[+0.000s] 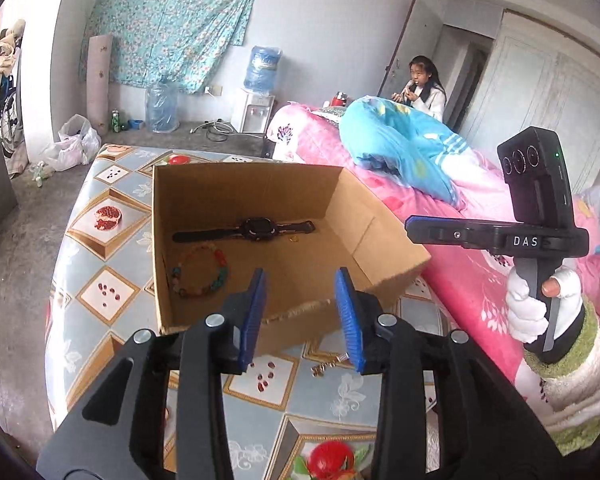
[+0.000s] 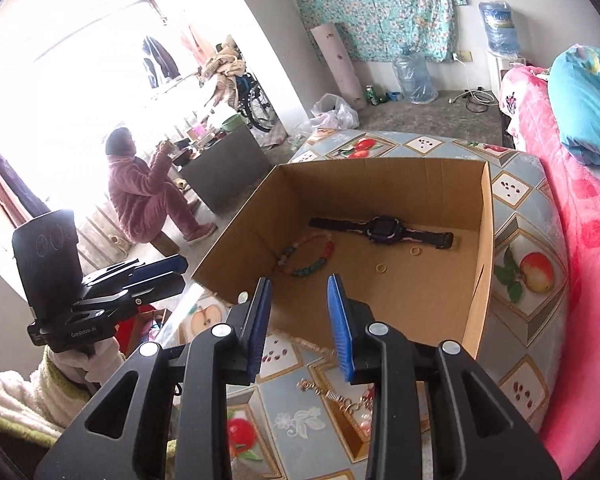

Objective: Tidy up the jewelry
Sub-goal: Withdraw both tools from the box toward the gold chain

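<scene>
The chain [image 2: 332, 394] you have left to sort lies on the table [image 2: 532, 216], just in front of the cardboard box [image 2: 440, 308] and right below your right gripper [image 2: 300, 324]. It looks light, limp and thin, with a small spring-like coil and loose links, so expect it to slide on the glossy tablecloth and dangle once lifted. Pinch it low, at the coil or a bunched part, rather than at a single strand.

Inside the box the watch [image 2: 382, 230] lies flat near the far wall, the bead bracket [image 2: 306, 254] sits to its left, and two small rings [image 2: 415, 252] rest on the floor of the box, apart from each other.

Both your grippers hang empty: the right jaws stand apart with nothing between them, and the left gripper [image 1: 300, 316] shows the same, its jaws apart over the box's near edge. From the left view the chain [image 1: 326, 366] sits just under them.
</scene>
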`<move>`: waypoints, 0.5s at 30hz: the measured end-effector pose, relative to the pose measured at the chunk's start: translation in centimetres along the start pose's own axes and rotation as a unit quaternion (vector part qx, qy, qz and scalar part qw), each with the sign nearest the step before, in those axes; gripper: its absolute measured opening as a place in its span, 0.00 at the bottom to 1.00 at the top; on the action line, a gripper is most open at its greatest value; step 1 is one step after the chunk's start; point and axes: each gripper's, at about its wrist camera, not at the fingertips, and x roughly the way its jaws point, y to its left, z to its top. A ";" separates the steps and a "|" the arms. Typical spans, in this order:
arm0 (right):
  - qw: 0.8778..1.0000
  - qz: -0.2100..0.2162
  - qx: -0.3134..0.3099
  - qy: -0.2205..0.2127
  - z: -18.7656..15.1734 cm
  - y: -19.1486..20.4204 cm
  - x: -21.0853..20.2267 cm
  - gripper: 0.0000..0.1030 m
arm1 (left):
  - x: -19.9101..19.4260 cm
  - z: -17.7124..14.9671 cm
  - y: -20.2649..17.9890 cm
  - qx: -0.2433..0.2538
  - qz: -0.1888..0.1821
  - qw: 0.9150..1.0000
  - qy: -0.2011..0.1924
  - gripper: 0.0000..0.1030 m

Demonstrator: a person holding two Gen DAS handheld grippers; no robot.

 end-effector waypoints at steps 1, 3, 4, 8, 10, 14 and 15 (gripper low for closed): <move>1.000 0.001 0.000 0.000 -0.9 0.2 -0.2 0.28 | -0.4 -1.0 -0.2 0.000 -0.003 1.000 0.001 0.34; 1.000 -0.001 0.000 0.003 -2.9 0.6 -0.1 0.28 | -0.5 -2.8 -0.6 -0.004 0.001 1.000 0.006 0.34; 1.000 -0.002 0.003 0.007 -4.0 0.7 0.3 0.28 | -0.5 -3.6 -0.6 -0.008 0.000 1.000 0.009 0.34; 0.999 -0.001 0.042 0.035 -8.2 0.3 2.8 0.28 | 2.2 -6.9 -1.4 -0.026 0.000 0.998 0.050 0.34; 0.996 -0.008 0.068 0.049 -10.1 -0.3 4.2 0.28 | 3.8 -8.2 -1.8 -0.019 0.005 0.998 0.063 0.34; 0.994 -0.040 0.080 0.065 -12.9 -0.9 5.7 0.28 | 7.1 -9.4 -2.9 0.025 0.039 0.995 0.084 0.33; 0.994 -0.038 0.084 0.066 -13.4 -1.0 5.8 0.28 | 7.7 -9.7 -3.1 0.041 0.048 0.994 0.086 0.31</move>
